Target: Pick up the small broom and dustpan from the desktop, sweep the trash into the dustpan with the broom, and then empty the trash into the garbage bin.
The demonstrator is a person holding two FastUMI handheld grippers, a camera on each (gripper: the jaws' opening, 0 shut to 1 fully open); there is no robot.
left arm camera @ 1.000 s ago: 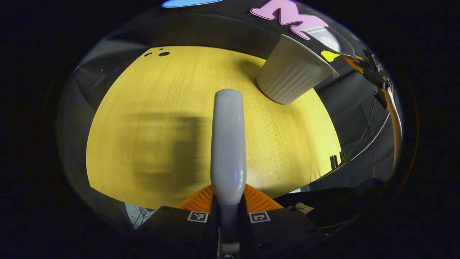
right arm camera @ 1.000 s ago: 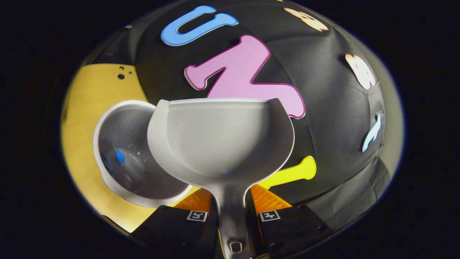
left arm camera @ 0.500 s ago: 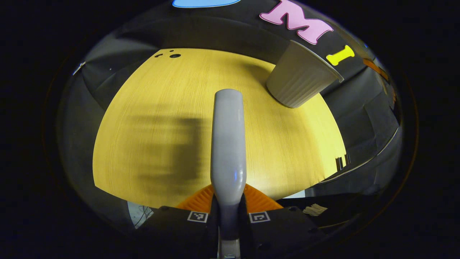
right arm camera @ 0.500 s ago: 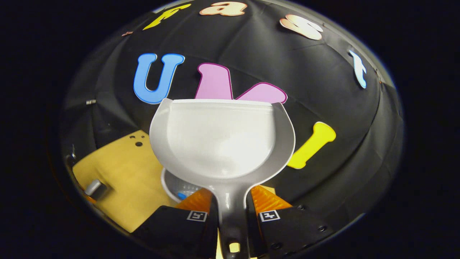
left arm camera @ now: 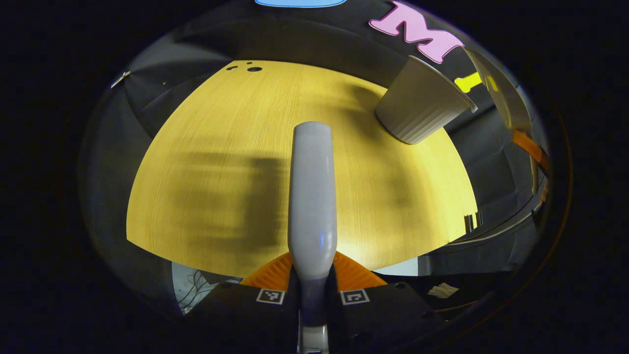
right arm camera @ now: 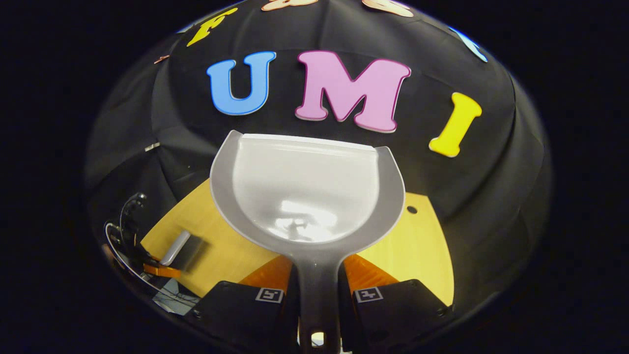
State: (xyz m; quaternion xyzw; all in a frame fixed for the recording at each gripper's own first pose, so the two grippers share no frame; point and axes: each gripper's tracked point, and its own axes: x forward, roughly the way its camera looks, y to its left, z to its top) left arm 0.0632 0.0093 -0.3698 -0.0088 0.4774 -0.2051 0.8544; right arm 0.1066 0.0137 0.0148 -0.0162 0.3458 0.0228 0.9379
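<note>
Swung up and level now, the dustpan [right arm camera: 304, 196] has come away from the bin's mouth: a second ago its scoop hung tipped over the opening, and now it faces the booth wall with its pan bare and shiny, nothing lying in it that I can see. The right gripper [right arm camera: 317, 295] is still clamped on the dustpan's handle, both fingers pressing its sides. Closer in on the other side, the left gripper [left arm camera: 312, 295] keeps its squeeze on the broom [left arm camera: 312, 191], whose pale handle sticks straight out over the middle of the desktop [left arm camera: 206, 147]; the bristles are out of sight. Beyond it the bin [left arm camera: 420, 105] stands at the desktop's far right edge, and past the bin the dustpan shows again, edge-on. From the right gripper view the broom's handle appears low at the desktop's left edge. By my reckoning the emptying is done, and both tools only need setting down.
</note>
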